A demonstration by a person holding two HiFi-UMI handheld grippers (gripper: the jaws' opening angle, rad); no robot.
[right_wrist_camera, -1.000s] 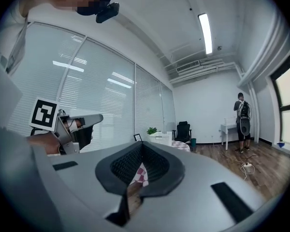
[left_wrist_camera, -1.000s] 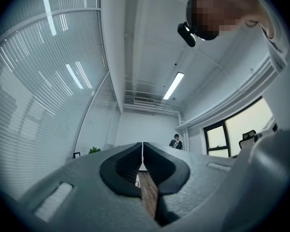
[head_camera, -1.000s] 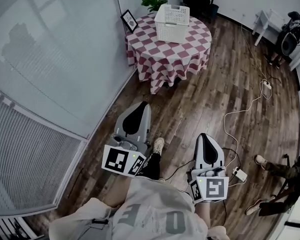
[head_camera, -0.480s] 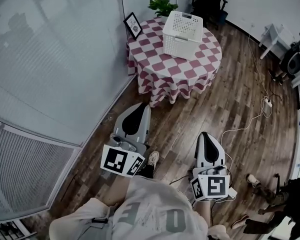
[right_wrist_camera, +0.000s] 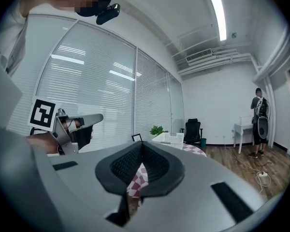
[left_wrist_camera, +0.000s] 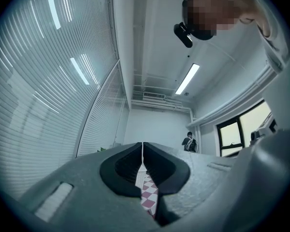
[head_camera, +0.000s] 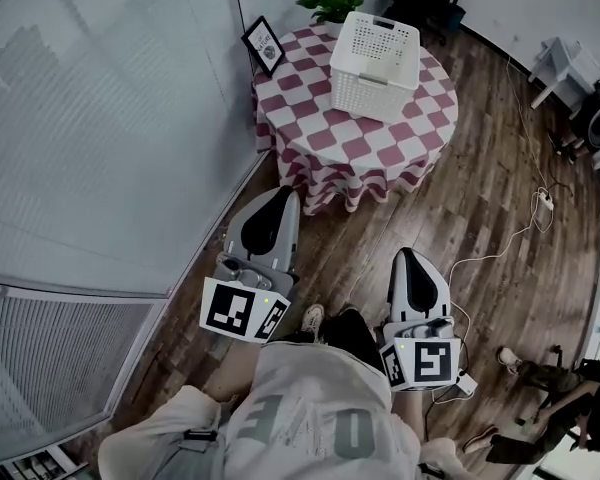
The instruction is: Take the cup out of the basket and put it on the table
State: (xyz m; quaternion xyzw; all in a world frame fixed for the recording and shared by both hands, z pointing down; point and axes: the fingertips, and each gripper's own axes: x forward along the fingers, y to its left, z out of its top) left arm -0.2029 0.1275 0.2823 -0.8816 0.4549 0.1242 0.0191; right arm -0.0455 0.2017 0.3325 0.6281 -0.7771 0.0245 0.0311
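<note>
Both left gripper (head_camera: 283, 198) and right gripper (head_camera: 408, 256) are closed empty, well short of the basket (head_camera: 365, 93) ahead, left one nearer.

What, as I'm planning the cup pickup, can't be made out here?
- Head view: no cup shows; the white slatted plastic basket's walls hide its inside.
- Right gripper view: basket too small and far.
- Left gripper view: shut left gripper hides all but a sliver of the round red-and-white checked table.
- Head view: black-framed picture's print too small.
</note>
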